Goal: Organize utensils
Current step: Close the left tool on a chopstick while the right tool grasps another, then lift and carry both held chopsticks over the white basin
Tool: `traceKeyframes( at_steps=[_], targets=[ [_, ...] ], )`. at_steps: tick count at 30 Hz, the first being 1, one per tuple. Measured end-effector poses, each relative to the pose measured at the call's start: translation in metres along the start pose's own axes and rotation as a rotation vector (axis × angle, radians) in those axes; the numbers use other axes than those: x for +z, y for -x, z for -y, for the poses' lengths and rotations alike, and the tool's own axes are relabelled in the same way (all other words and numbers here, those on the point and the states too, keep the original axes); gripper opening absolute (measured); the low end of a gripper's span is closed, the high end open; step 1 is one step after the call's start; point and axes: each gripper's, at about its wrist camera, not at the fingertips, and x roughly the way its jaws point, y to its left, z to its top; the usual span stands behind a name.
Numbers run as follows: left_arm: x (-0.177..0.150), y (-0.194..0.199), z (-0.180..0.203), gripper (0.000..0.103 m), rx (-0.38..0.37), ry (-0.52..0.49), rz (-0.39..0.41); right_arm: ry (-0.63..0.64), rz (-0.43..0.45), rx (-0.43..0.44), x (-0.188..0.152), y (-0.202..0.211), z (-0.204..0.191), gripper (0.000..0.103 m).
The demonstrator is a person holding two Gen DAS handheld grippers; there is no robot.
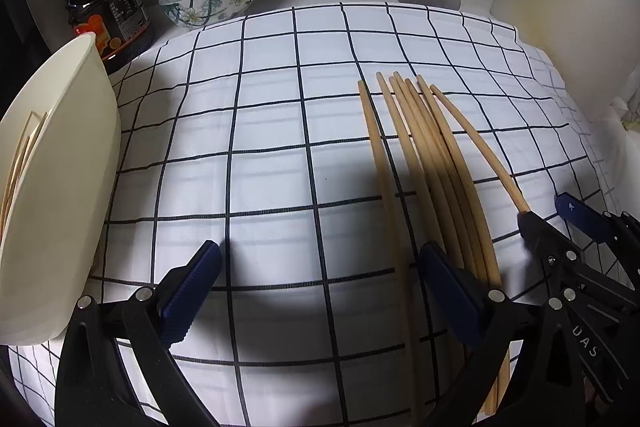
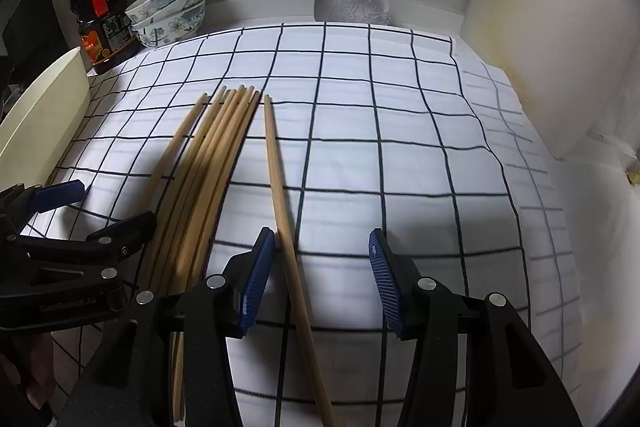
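Your left gripper (image 1: 320, 283) and right gripper (image 2: 322, 263) are both gaping wide, holding nothing; chopsticks (image 2: 208, 171) are lying on the checked cloth (image 1: 260, 147). Only the left view is showing sticks inside the cream holder (image 1: 60, 167).

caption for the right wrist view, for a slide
Open right gripper straddling a lone chopstick beside the chopstick bundle on checked cloth.

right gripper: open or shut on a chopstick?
Open. The right gripper has its jaws spread wide, with one chopstick lying on the checked cloth between them, ungripped.
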Motion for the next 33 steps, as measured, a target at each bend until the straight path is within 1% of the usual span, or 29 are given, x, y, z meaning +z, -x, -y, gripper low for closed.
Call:
traceKeyframes(
  at_steps=[4,9,12,14,15,16,17,18,19,20,21,23,26,30,33],
  targets=[
    [0.003,0.001,0.002,0.085,-0.006,-0.011,0.011,0.016,0.005,0.012,0.005,-0.004,-0.004,0.047],
    [0.003,0.003,0.005,0.08,-0.007,-0.013,0.019,0.021,0.009,0.023,0.01,-0.008,-0.008,0.047],
    [0.004,0.005,0.008,0.069,-0.017,-0.028,0.027,0.02,0.01,0.028,0.014,-0.011,-0.01,0.047],
    [0.005,0.006,0.011,0.06,-0.024,-0.038,0.031,0.021,0.01,0.029,0.016,-0.012,-0.012,0.046],
    [0.004,0.006,0.012,0.058,-0.027,-0.042,0.033,0.021,0.011,0.031,0.017,-0.013,-0.013,0.044],
    [0.005,0.007,0.013,0.053,-0.03,-0.046,0.034,0.021,0.011,0.034,0.018,-0.013,-0.013,0.042],
    [0.005,0.007,0.014,0.047,-0.032,-0.05,0.035,0.022,0.011,0.036,0.018,-0.013,-0.014,0.038],
    [0.005,0.007,0.016,0.044,-0.035,-0.055,0.036,0.022,0.011,0.037,0.019,-0.014,-0.015,0.032],
    [0.005,0.008,0.018,0.037,-0.038,-0.061,0.036,0.021,0.012,0.038,0.019,-0.013,-0.016,0.028],
    [0.005,0.008,0.019,0.03,-0.04,-0.066,0.037,0.019,0.013,0.039,0.019,-0.013,-0.016,0.017],
    [0.004,0.009,0.02,0.026,-0.041,-0.07,0.037,0.015,0.013,0.039,0.019,-0.013,-0.016,0.009],
    [0.004,0.01,0.023,0.01,-0.045,-0.075,0.033,-0.009,0.01,0.052,0.019,-0.013,-0.012,0.008],
    [0.003,0.011,0.023,0.007,-0.05,-0.071,0.017,-0.064,-0.003,0.085,0.019,-0.012,-0.004,0.006],
    [0.004,0.013,0.014,0.007,-0.072,-0.049,-0.02,-0.121,-0.026,0.118,0.016,-0.006,0.001,0.006],
    [0.003,0.023,0.008,0.007,-0.081,-0.049,-0.017,-0.14,-0.024,0.127,0.013,0.003,0.0,0.006]
  ],
)
